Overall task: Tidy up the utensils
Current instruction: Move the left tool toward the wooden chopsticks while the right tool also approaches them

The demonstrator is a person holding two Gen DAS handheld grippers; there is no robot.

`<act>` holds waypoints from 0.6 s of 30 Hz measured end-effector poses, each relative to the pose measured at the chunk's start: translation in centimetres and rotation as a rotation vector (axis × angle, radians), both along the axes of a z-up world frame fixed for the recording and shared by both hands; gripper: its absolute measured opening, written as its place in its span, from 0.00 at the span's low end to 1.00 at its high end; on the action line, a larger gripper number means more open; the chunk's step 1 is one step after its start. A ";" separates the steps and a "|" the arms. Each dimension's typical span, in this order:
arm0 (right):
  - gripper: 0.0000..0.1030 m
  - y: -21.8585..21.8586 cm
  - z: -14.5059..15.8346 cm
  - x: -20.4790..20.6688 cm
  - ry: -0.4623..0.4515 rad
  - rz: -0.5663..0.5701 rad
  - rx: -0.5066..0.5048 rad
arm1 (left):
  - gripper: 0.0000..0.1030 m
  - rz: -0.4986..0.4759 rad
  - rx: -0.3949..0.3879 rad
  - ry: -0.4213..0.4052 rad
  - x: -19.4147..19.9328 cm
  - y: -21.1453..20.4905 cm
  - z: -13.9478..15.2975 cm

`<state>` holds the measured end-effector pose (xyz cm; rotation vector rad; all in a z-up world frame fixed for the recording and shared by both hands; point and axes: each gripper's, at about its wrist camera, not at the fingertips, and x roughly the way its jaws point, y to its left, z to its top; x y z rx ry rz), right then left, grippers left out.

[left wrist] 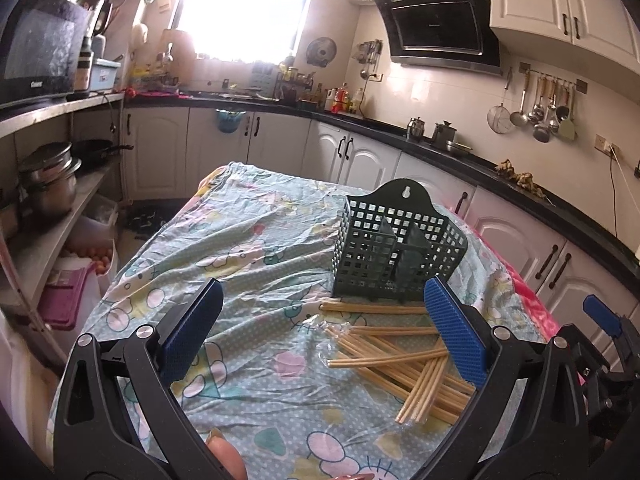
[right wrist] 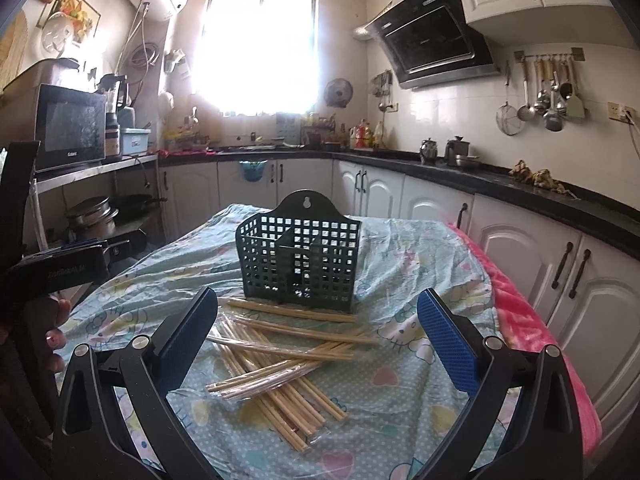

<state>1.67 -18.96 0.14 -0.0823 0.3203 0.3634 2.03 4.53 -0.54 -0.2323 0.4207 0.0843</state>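
Plainly, with both the left gripper [left wrist: 322,322] and right gripper [right wrist: 318,330] spread wide and empty above the crossed chopsticks [right wrist: 280,356] lying before the slotted holder [right wrist: 298,260], a careless pinch could scatter the pile.

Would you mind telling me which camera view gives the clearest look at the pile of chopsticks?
The right wrist view: the chopsticks lie centred between the open fingers of the right gripper, with nearly the whole pile visible. In the left wrist view, the left gripper's right finger covers part of the pile, which sits off to the right.
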 end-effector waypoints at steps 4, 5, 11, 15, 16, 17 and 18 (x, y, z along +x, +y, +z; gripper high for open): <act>0.94 0.3 0.6 1.2 0.028 0.023 0.014 | 0.90 0.007 0.003 0.012 0.7 0.5 0.4; 0.94 0.5 0.9 1.6 0.035 0.029 0.015 | 0.90 0.006 0.003 0.014 0.8 0.6 0.4; 0.94 0.1 2.0 4.1 0.074 0.034 0.047 | 0.90 -0.042 -0.025 0.043 2.4 1.0 0.7; 0.94 -0.5 2.6 6.6 0.111 0.028 0.066 | 0.90 -0.103 -0.074 0.074 4.1 1.1 0.5; 0.94 -0.7 2.7 7.2 0.118 0.025 0.070 | 0.90 -0.111 -0.077 0.084 4.5 0.9 0.4; 0.94 -0.9 2.7 8.0 0.127 0.019 0.066 | 0.90 -0.119 -0.077 0.097 5.0 0.9 0.2; 0.94 -0.8 2.7 8.3 0.132 0.016 0.062 | 0.90 -0.131 -0.079 0.118 5.7 0.8 -0.1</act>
